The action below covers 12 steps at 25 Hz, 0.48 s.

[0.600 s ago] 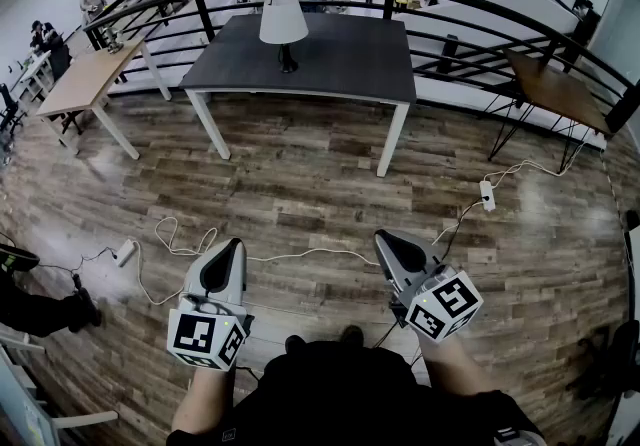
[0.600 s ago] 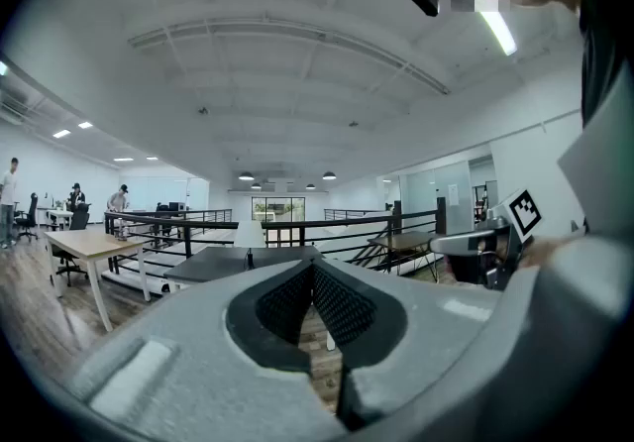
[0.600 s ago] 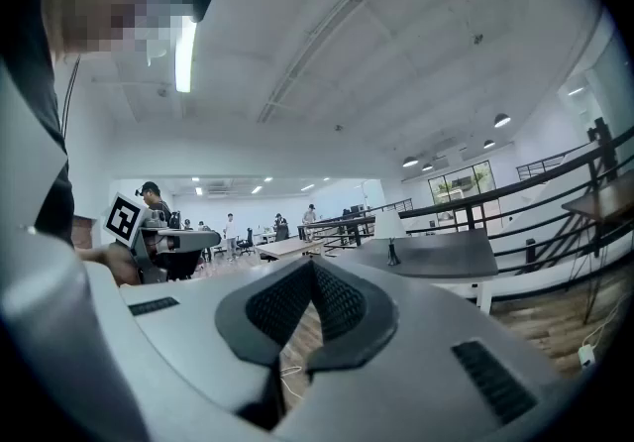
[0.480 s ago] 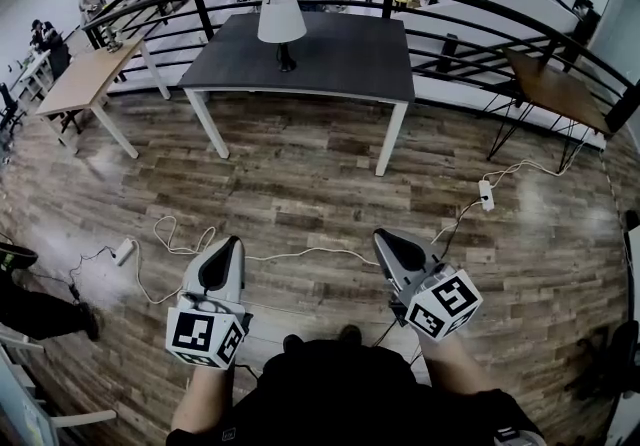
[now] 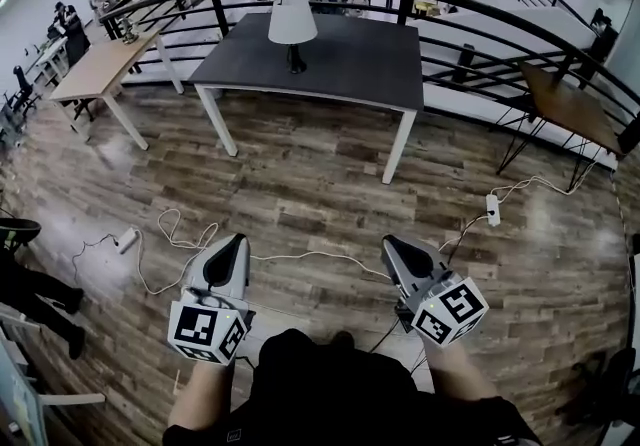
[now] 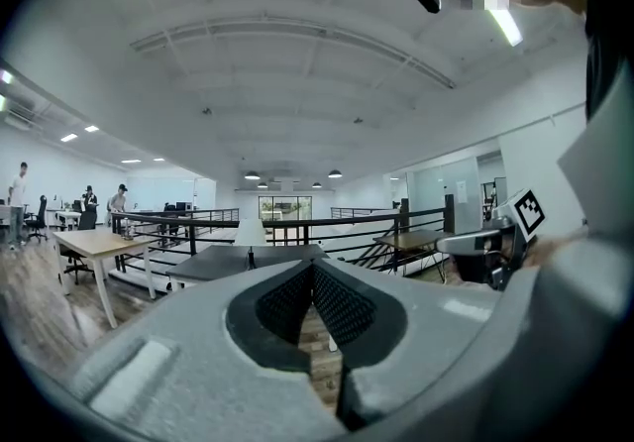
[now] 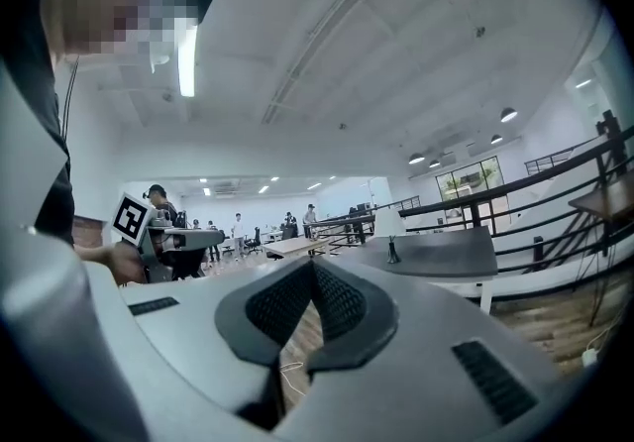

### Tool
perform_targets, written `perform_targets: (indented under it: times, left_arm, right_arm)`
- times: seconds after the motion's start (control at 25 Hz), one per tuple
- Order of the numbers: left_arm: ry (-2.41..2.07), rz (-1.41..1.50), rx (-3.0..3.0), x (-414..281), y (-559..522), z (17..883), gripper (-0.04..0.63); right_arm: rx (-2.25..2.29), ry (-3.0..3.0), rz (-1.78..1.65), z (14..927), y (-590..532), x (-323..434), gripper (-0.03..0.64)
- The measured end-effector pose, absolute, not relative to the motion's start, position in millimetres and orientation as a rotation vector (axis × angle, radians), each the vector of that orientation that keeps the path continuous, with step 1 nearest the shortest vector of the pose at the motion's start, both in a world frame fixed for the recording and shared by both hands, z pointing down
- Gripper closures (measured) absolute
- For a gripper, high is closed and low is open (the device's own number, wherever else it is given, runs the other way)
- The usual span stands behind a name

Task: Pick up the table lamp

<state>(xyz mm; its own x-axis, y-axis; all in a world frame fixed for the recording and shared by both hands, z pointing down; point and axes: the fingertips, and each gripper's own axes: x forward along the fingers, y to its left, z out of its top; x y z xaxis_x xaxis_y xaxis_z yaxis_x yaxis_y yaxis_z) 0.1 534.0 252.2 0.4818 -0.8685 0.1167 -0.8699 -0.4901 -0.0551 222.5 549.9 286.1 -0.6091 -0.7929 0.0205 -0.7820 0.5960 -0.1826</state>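
The wooden floor [image 5: 300, 174] takes up most of the head view, a wide stretch of open boards between the person and the task's thing. That gap is why nothing is being handled: judging from it, the approach comes first and the pickup cannot begin from here.

Across the floor stands the dark surface [image 5: 365, 59], backed by a curved black railing [image 5: 480, 16]. It is bare apart from the lamp, so a reach from the near edge should meet nothing in the way.

Loose white cables [image 5: 180, 234] trail over the boards just ahead of the claws. They look like a tripping risk on the walk over.

The left claw [image 5: 233, 244] and the right claw [image 5: 392, 245] are held low in front of the body, side by side and well apart, both aimed roughly toward the surface as if carried at the ready. Each gripper view shows its ridged pads pressed together at the tips with nothing between them, so both claws are closed and empty.

The table lamp [image 5: 292, 26] stands upright on the far left part of the surface, white shade over a dark stem, untouched.
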Motion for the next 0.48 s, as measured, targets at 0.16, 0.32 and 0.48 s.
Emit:
perform_targets:
  times: [0.16,0.32,0.48]
  left_arm:
    - [-1.591,0.208,2.691,8,522,255,0.591]
    - [-1.587,0.203,2.687,11,496,260,0.591]
    - [-1.596,0.204,2.693,7,453,261,0.591]
  right_arm:
    - [-1.345,2.734,-0.288,287,539,230,0.604]
    - [-1.36,2.74,-0.271,289,518,234,0.604]
    - [-1.369,2.727,-0.278,291,475,232,0.604]
